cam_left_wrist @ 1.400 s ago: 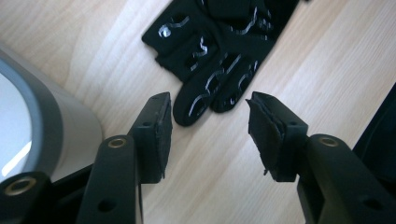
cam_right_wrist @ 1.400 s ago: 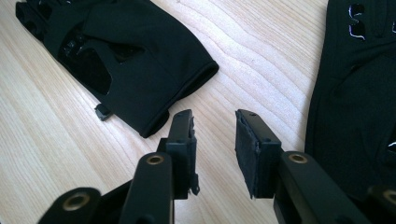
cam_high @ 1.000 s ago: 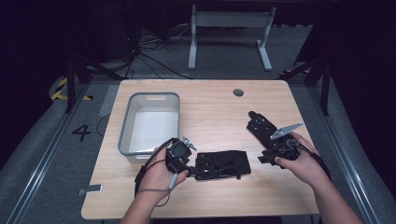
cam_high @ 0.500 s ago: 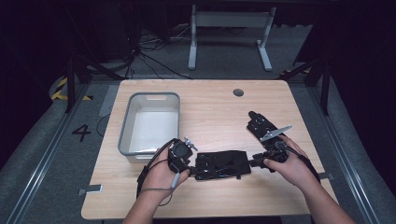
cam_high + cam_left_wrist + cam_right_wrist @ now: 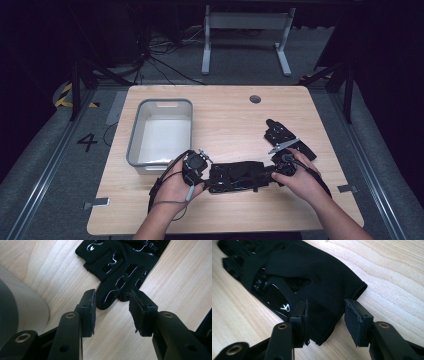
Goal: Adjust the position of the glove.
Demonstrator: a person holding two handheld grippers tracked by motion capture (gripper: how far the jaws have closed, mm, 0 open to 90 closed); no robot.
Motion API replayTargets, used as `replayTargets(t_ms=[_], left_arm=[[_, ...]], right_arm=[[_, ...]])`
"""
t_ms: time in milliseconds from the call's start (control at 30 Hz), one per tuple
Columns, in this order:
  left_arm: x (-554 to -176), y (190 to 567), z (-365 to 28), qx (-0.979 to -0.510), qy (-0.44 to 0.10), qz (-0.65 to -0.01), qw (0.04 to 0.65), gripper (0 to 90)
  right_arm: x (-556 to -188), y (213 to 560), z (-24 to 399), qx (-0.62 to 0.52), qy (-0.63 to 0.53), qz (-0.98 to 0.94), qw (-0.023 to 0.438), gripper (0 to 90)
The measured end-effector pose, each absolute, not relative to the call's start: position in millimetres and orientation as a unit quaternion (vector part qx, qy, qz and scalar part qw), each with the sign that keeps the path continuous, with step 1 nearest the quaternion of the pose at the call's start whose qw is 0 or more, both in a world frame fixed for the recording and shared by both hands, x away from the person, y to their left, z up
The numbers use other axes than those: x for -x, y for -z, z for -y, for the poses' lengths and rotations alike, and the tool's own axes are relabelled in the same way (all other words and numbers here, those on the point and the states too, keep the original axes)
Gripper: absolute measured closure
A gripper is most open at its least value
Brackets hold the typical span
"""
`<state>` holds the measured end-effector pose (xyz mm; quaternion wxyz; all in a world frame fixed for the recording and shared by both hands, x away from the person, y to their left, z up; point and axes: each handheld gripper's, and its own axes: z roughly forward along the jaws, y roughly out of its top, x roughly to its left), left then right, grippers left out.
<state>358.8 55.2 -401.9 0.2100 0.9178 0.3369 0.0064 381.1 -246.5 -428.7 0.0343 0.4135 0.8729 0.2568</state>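
Pale wooden table (image 5: 225, 115), rounded corners, dark floor around it. Flat black fabric glove (image 5: 237, 176) with glossy printed markings lies near the table's front edge, lengthwise left to right, fingers toward the person's left, cuff toward the right.

Left gripper (image 5: 204, 169), black, in the person's left hand (image 5: 177, 186), sits at the glove's finger end. In the left gripper view the jaws stand spread, the left gripper (image 5: 111, 312) straddling the tip of one glove (image 5: 120, 270) finger; pads not touching the fabric, wood grain visible between them.

Right gripper (image 5: 274, 172), in the right hand (image 5: 300, 179), sits at the cuff end. In the right gripper view the jaws are parted, the right gripper (image 5: 325, 320) placed around the hemmed cuff corner of the glove (image 5: 312, 282); one pad overlaps the fabric edge, the other is just clear of it. Nothing pinched.

Second black glove (image 5: 287, 140) lies on the table behind the right hand, angled, apart from the first.

Grey rectangular plastic bin (image 5: 145, 127), open-topped, stands on the left half of the table, just behind the left hand; its pale curved wall (image 5: 22, 307) shows at the left edge of the left gripper view.
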Motion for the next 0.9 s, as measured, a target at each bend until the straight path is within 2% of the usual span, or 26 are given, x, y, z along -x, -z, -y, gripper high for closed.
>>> replayTargets(t_ms=[367,700,867,900], left_arm=[[-362,411,-51,-0.921,-0.005,-0.335,0.197,57.1],[-369,430,-44,-0.929,0.002,-0.329,0.17,57.1],[-370,435,-43,-0.93,0.006,-0.327,0.167,61.8],[-370,435,-43,-0.931,0.005,-0.327,0.165,66.0]], right_arm=[[-378,436,239,-0.391,-0.218,-0.892,0.064,62.6],[-377,435,237,-0.384,-0.212,-0.896,0.067,69.5],[-377,436,237,-0.384,-0.213,-0.896,0.069,69.7],[-377,436,237,-0.384,-0.213,-0.896,0.068,70.0]])
